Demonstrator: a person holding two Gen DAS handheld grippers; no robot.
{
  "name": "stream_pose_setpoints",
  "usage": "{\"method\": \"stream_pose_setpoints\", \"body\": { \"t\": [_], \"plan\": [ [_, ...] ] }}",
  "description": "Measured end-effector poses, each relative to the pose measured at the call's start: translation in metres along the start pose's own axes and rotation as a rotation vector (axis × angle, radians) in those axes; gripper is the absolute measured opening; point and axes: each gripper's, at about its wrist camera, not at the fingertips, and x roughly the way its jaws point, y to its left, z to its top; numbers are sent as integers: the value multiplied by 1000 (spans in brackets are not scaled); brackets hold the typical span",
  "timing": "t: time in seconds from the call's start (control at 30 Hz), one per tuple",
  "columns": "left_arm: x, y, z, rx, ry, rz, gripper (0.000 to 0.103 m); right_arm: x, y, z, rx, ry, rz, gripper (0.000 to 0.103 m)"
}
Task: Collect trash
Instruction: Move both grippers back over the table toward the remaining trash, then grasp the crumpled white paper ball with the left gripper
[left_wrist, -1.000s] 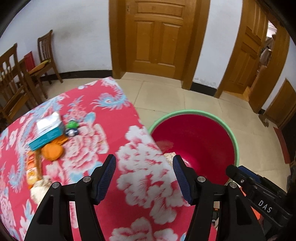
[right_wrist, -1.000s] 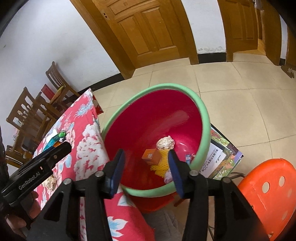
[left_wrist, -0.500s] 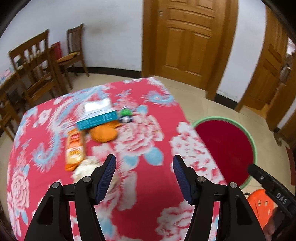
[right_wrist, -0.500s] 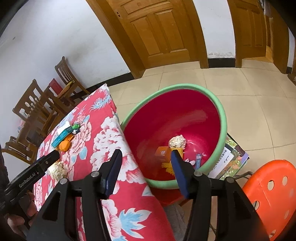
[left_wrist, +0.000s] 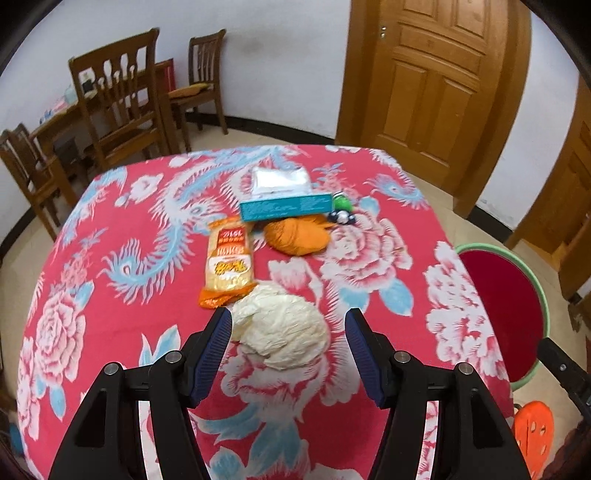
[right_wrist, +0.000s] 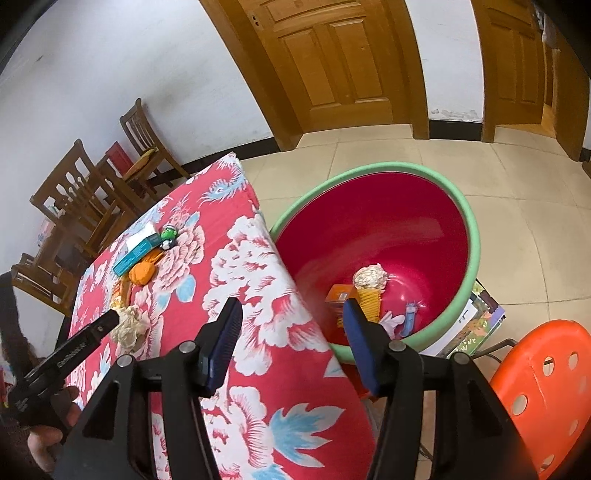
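A crumpled cream paper wad (left_wrist: 282, 330) lies on the red floral tablecloth (left_wrist: 110, 295), between the open fingers of my left gripper (left_wrist: 288, 343), which hovers over it. Behind it lie an orange snack packet (left_wrist: 229, 258), an orange ball of wrapping (left_wrist: 297, 233), a teal tissue box (left_wrist: 284, 201) and a small green toy (left_wrist: 341, 206). My right gripper (right_wrist: 291, 332) is open and empty above the table's right edge, next to the red basin with a green rim (right_wrist: 474, 236), which holds several trash pieces (right_wrist: 369, 291). The wad also shows in the right wrist view (right_wrist: 129, 326).
Wooden chairs (left_wrist: 118, 107) stand behind the table at the left. Wooden doors (left_wrist: 432, 77) are at the back. An orange plastic stool (right_wrist: 543, 384) and some printed papers (right_wrist: 472, 328) sit beside the basin on the tiled floor.
My left gripper has swung from the basin side back over the table and come close to the cream wad. My right gripper has drawn back slightly from the basin.
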Motion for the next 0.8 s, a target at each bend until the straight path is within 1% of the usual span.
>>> {"method": "stream_pose_setpoints", "body": {
  "t": [0.17, 0.37, 0.4, 0.43, 0.5, 0.6, 0.8],
  "plan": [
    [13, 5, -2, -28, 26, -9, 65, 1, 5, -1, -9, 3, -2, 58],
    [25, 3, -3, -23, 28, -18, 65, 4, 7, -2, -6, 15, -5, 58],
    [26, 3, -4, -21, 25, -22, 57, 4, 7, -2, -7, 17, -7, 58],
    [26, 3, -4, -19, 22, -28, 52, 5, 7, -2, -7, 19, -7, 58],
    [27, 4, -4, -17, 25, -41, 48, 7, 8, -2, -8, 24, -8, 58],
    [25, 5, -5, -18, 24, -57, 42, 8, 10, -3, -8, 29, -7, 58],
    [14, 11, -6, -19, 10, -83, 40, 8, 17, -4, -22, 28, -4, 58]
  ]
}}
